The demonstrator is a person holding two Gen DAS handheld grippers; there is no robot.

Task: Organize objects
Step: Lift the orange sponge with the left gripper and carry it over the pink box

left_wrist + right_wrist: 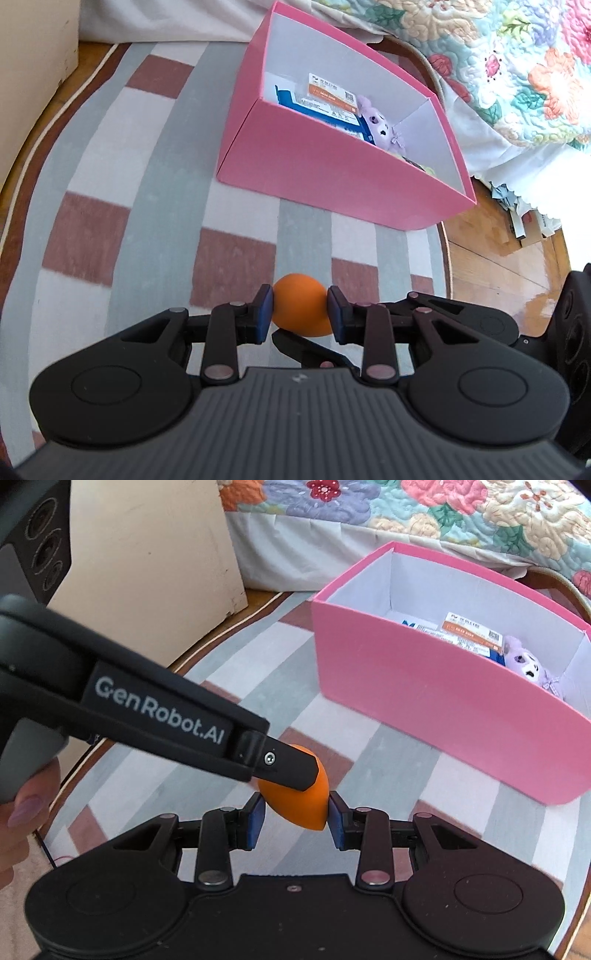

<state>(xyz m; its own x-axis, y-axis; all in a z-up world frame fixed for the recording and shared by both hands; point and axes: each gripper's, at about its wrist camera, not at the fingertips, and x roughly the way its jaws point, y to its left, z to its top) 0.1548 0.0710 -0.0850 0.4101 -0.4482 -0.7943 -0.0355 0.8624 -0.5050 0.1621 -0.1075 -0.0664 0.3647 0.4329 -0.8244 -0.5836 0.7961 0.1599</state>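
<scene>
Honestly that orange sponge [301, 310] looked like the squishy kind, a makeup-blender type: light, soft and a bit grippy, not slick. I'd guess it would dent under the pads rather than slip, so no real risk of breaking anything. The best place to hold it seemed to be across the fat belly, not the pointed tip.

Looks-wise it was a smooth matte teardrop, plain orange, rounded at one end and tapering to a point at the other.

It sat in the near middle of the scene, above the striped rug [155, 206], with both tongs on it at once. The left gripper [300, 314] was closed partway, its blue pads [264, 312] pressed against the sponge's two sides. The right gripper [296, 821] was also narrowed to about the sponge's width, with its pads at either flank. I couldn't tell whether it was really squeezing or just touching.

The pink box [332, 173] stood farther back and to the right, open-topped, with a purple plush toy [382, 127] and some printed packets [325, 99] already inside. The sponge was well apart from it.
</scene>
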